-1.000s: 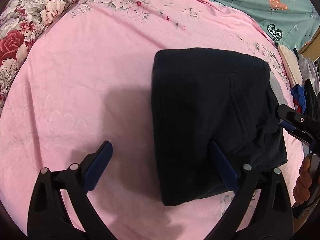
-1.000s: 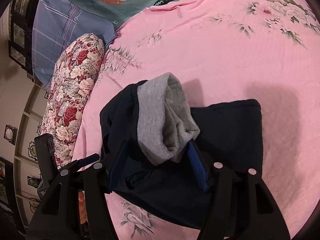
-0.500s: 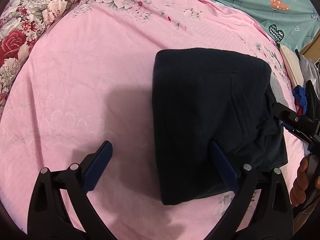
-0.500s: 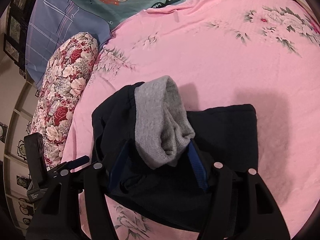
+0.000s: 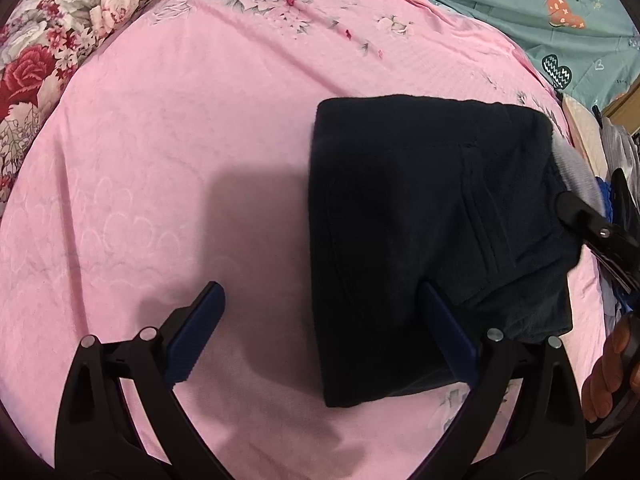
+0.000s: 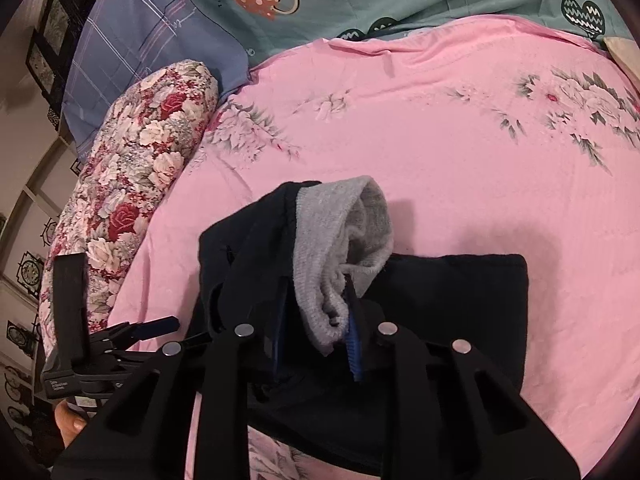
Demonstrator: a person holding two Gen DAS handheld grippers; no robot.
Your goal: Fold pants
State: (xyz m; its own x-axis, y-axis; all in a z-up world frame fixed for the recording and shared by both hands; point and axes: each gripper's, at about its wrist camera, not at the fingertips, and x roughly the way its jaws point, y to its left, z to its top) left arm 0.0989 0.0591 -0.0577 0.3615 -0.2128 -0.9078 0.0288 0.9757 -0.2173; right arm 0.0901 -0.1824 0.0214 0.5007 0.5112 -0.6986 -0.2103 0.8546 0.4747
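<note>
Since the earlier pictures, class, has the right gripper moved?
Yes. The right gripper has drawn back from the floral pillow, and its jaws have just been closing onto the grey cuff of the pants.

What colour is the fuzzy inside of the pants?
Grey; the lining shows best in the right wrist view.

Both wrist views look steeply down, close over the bed (image 5: pixel 168 128); both share the pants (image 5: pixel 420 220) (image 6: pixel 460 300).

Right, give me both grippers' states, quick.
Left gripper: open, holding nothing.
Right gripper: jaws just closed, shut on the pants' grey waistband.
</note>
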